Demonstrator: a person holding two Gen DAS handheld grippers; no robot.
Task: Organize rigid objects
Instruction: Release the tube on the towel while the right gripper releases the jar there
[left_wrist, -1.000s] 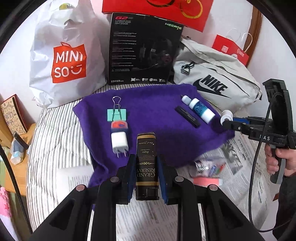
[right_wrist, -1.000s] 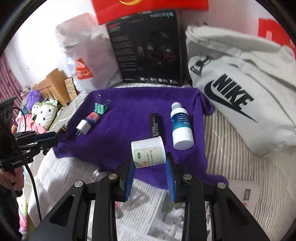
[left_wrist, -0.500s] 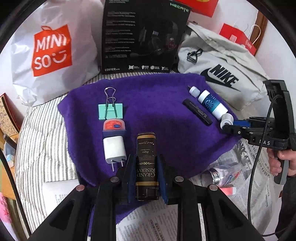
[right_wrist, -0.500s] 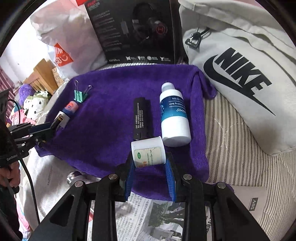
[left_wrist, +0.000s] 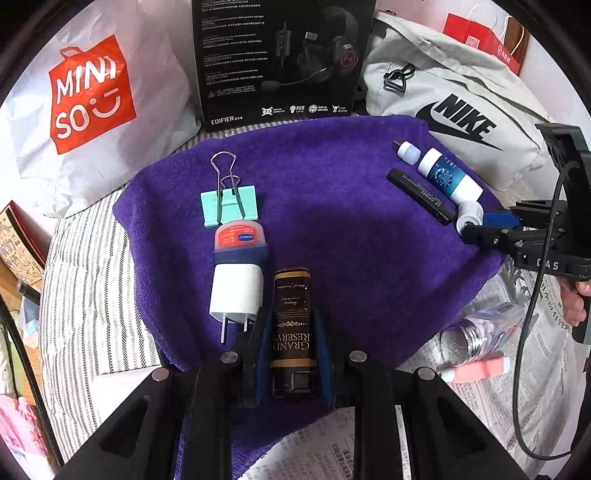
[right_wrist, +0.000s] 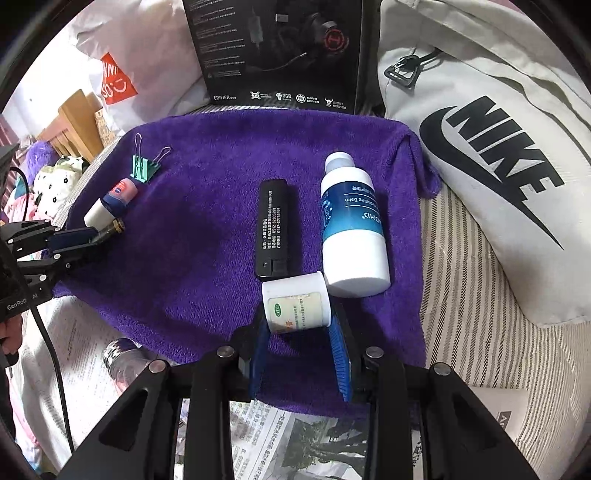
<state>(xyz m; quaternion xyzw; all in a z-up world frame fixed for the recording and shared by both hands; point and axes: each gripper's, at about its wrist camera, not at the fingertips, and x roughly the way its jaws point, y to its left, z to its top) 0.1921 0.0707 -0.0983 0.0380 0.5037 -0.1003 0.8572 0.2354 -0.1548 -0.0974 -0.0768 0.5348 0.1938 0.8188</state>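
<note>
Fingers of the left gripper (left_wrist: 291, 332) clench a dark brown box (left_wrist: 291, 325) lengthwise, low over the near edge of the purple towel (left_wrist: 332, 206); just left of them lies a white charger (left_wrist: 236, 291), with a lip balm tin (left_wrist: 239, 236) and a green binder clip (left_wrist: 228, 205) lined up beyond it. Blue pads of the right gripper (right_wrist: 299, 328) grasp a small white jar (right_wrist: 295, 306), which sits just behind a black stick (right_wrist: 271, 229) and beside a blue-and-white bottle (right_wrist: 351, 229) ahead of the fingertips. To do this well, I would lower each item flat, parallel to its neighbours, and let go only once the towel bears it, since the jar may roll. Under the towel is a striped bed cover (left_wrist: 88, 280) with newspaper (right_wrist: 295, 443) near the handles; a shopping bag (left_wrist: 92, 99), a headset box (left_wrist: 280, 59) and a grey bag (right_wrist: 480, 147) stand well beyond.
</note>
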